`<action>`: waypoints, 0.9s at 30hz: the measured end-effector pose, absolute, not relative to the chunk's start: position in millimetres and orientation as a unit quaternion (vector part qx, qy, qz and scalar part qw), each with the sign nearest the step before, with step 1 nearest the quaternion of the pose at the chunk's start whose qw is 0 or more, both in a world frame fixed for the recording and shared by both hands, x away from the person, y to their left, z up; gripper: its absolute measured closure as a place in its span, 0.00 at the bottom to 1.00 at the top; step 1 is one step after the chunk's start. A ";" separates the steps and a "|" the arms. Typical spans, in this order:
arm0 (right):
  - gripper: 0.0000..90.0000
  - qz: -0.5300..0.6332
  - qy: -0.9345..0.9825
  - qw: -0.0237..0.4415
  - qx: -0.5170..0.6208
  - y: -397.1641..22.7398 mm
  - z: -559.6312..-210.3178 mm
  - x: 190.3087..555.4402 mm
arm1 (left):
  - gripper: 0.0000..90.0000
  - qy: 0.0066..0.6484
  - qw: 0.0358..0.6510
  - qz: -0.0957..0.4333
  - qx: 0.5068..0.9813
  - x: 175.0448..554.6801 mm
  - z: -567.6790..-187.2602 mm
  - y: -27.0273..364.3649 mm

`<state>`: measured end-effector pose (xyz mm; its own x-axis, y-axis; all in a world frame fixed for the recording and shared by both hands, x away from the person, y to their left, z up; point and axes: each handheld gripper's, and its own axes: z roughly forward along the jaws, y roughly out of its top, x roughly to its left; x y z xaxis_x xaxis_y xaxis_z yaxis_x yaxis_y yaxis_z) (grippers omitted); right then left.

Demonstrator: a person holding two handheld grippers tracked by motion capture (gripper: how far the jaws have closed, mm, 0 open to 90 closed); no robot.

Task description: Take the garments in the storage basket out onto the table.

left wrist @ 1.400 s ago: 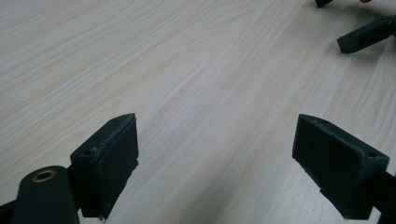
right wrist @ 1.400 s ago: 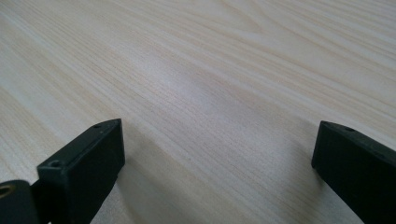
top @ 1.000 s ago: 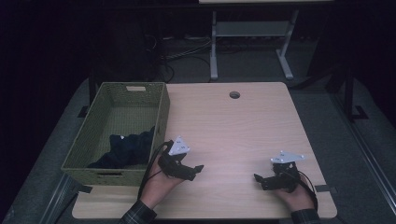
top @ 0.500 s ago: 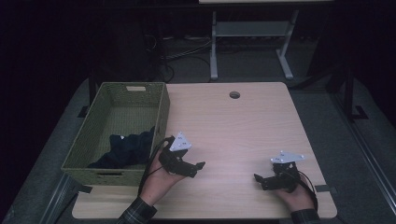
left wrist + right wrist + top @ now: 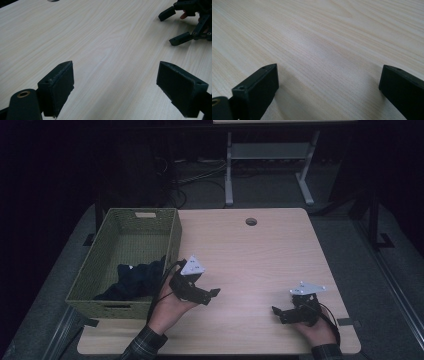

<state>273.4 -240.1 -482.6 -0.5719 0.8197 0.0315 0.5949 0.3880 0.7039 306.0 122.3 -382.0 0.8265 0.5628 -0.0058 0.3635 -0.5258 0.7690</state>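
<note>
Dark cloth [image 5: 134,279] in the basket [image 5: 172,237] lies just left of the open, empty left gripper [image 5: 207,296]; the right gripper [image 5: 281,314], open too, is far off.

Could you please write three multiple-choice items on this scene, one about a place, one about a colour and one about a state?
1. Where does the dark cloth lie?
A. in the basket
B. on the table
C. on the floor

2. What colour is the basket?
A. red
B. green
C. white

3. How do the left tongs stand?
A. shut on the cloth
B. shut on nothing
C. open with nothing between them

Answers:
1 A, the high view shows the cloth heaped at the basket's near end.
2 B, its woven walls look olive green.
3 C, the left gripper view shows bare wood between the jaws, which stand wide apart. The right tongs stand the same way.
</note>
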 end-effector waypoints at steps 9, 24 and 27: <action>0.03 0.344 0.817 0.163 0.433 -240.1 -482.6 273.3 | 0.16 0.258 0.409 0.108 0.869 313.2 -376.7 122.7; 0.03 0.344 0.817 0.164 0.433 -240.1 -482.6 273.4 | 0.16 0.239 0.404 0.093 0.878 329.1 -367.1 128.0; 0.03 0.344 0.817 0.164 0.433 -240.1 -482.6 273.4 | 0.16 0.238 0.406 0.089 0.878 330.8 -366.2 131.0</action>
